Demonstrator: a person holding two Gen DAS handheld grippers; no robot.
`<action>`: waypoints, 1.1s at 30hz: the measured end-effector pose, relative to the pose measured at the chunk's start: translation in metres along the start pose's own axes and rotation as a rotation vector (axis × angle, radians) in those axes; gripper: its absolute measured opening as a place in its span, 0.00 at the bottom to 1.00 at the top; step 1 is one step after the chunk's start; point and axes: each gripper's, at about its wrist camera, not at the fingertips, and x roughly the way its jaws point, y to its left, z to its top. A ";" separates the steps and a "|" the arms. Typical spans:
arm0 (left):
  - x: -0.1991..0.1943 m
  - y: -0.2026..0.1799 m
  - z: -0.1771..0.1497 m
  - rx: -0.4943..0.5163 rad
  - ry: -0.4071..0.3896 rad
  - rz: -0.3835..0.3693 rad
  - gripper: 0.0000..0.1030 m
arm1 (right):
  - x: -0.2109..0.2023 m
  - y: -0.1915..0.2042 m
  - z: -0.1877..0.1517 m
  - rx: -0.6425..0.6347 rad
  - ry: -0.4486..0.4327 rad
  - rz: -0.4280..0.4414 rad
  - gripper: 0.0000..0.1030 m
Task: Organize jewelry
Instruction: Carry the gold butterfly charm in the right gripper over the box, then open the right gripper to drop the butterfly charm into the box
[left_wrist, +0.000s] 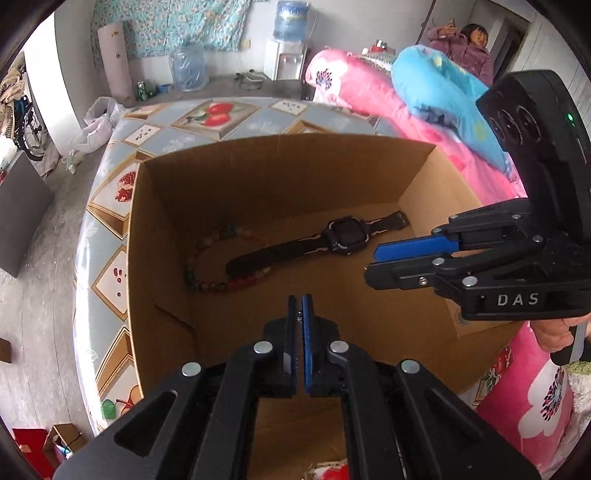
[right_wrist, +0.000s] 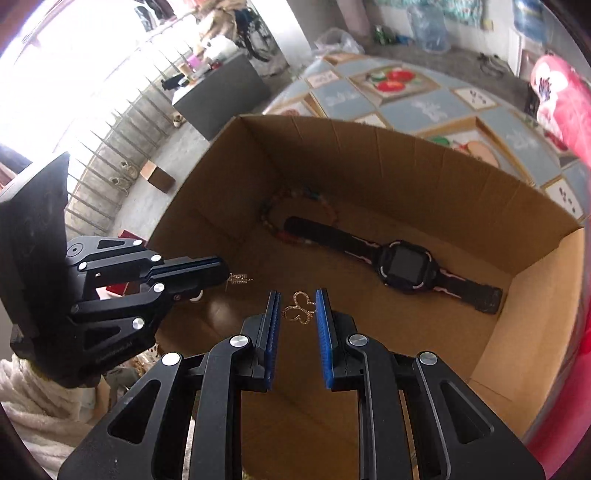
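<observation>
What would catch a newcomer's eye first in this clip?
Probably the black watch lying flat in the open cardboard box, one strap end resting over the beaded bracelet. Next, the gold butterfly pendant seen between the right gripper fingers, while the left gripper pinches a small gold piece.

Both wrist views — down into cardboard box (left_wrist: 280, 177)
</observation>
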 end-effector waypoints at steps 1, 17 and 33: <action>0.006 -0.001 0.002 0.003 0.026 0.005 0.02 | 0.008 -0.004 0.003 0.017 0.024 0.010 0.17; 0.019 0.016 0.001 -0.118 0.097 0.009 0.14 | 0.058 -0.005 0.013 0.088 0.133 -0.013 0.17; -0.115 0.027 -0.101 -0.221 -0.385 -0.002 0.14 | -0.043 0.046 -0.035 -0.011 -0.157 -0.044 0.29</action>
